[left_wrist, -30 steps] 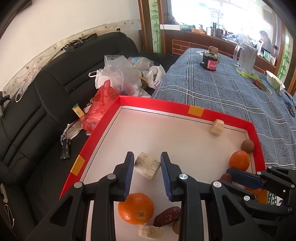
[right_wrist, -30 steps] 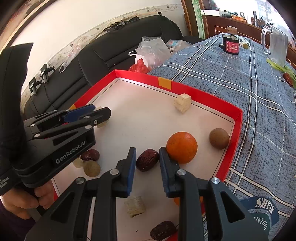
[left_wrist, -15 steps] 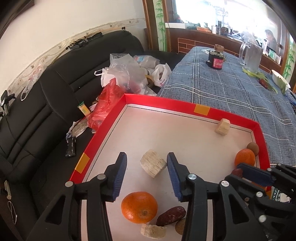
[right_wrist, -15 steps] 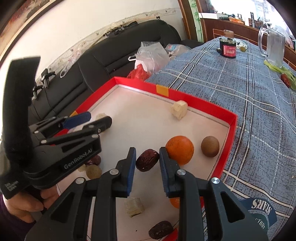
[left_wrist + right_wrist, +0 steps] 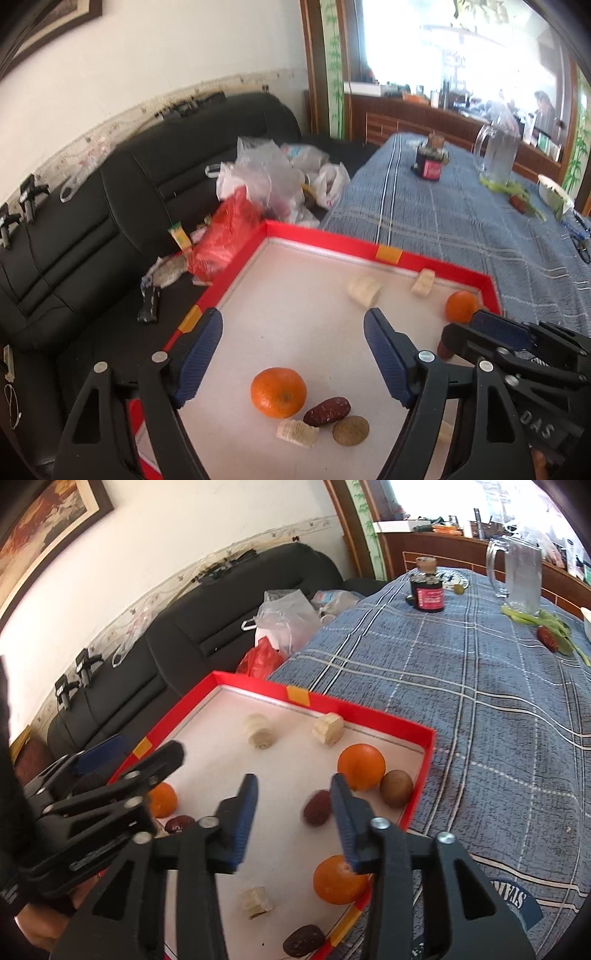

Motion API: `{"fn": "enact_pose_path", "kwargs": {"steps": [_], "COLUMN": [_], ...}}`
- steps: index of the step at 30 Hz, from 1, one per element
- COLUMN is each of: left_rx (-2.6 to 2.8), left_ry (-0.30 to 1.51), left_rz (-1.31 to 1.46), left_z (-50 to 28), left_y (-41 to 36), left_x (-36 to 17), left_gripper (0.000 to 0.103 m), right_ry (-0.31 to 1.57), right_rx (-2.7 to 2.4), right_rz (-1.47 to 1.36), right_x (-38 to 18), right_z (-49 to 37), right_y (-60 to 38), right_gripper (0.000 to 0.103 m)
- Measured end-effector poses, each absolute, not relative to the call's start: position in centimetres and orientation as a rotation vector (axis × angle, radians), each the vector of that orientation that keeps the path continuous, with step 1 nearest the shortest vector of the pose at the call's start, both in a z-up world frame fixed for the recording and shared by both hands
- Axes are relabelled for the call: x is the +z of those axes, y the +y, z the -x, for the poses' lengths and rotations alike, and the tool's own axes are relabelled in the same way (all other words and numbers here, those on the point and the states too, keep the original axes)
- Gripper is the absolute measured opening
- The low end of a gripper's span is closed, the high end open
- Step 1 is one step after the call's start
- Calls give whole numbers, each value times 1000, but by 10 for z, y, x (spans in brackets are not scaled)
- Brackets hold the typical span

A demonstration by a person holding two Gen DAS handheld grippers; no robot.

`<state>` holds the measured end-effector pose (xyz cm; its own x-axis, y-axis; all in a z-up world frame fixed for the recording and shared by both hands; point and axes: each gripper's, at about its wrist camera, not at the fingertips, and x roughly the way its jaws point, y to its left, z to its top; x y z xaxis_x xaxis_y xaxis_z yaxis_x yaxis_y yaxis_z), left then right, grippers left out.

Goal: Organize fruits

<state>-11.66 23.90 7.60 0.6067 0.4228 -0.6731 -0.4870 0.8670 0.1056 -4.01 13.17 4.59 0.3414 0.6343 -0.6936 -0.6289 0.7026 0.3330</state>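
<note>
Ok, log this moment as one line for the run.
left gripper: open, empty | right gripper: open, over red date | fruit loose in red tray

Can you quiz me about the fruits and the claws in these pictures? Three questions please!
1. True or false: the left claw is holding a fruit.
2. Pick one: in the right wrist view, how many oranges lie in the red tray? A) two B) three C) five
3. Fill the gap: the brown round fruit sits right beside an ____.

Key:
1. False. It is open and holds nothing.
2. B
3. orange
</note>
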Motion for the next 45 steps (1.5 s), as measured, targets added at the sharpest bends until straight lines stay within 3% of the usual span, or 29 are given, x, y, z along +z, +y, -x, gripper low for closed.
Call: {"fn": "enact_pose_path", "kwargs": {"steps": [12, 17, 22, 29, 34, 36, 37, 45], "left_rx": [523, 524, 559, 548, 525, 506, 495, 501], "left_ry": [625, 597, 565, 521, 439, 417, 410, 395], "left_rz": [26, 36, 34, 14, -1, 10, 17, 19], "left_z": [137, 146, 153, 172, 191, 196, 198, 208], "left_y": [214, 211, 212, 211, 204, 202, 201, 198], "left_x": [105, 107, 110, 118, 127, 129, 130, 129], "left_gripper": [85, 100, 102, 102, 102, 102, 102, 102], "right_ry": [849, 823, 745, 594, 398, 317, 280, 330], "right_rx": [788, 764, 738, 719, 649, 615, 593, 611], "right_rz": [-31, -72, -81, -86, -69, -73, -84, -137], "right_x": [56, 64, 75, 97, 114, 118, 120, 121], "right_z": [40, 34, 37, 60, 104, 126, 137, 161], "right_y": [119, 107, 98, 83, 57, 46, 39, 20], "right_gripper": [47, 48, 49, 64, 83, 100, 103, 103]}}
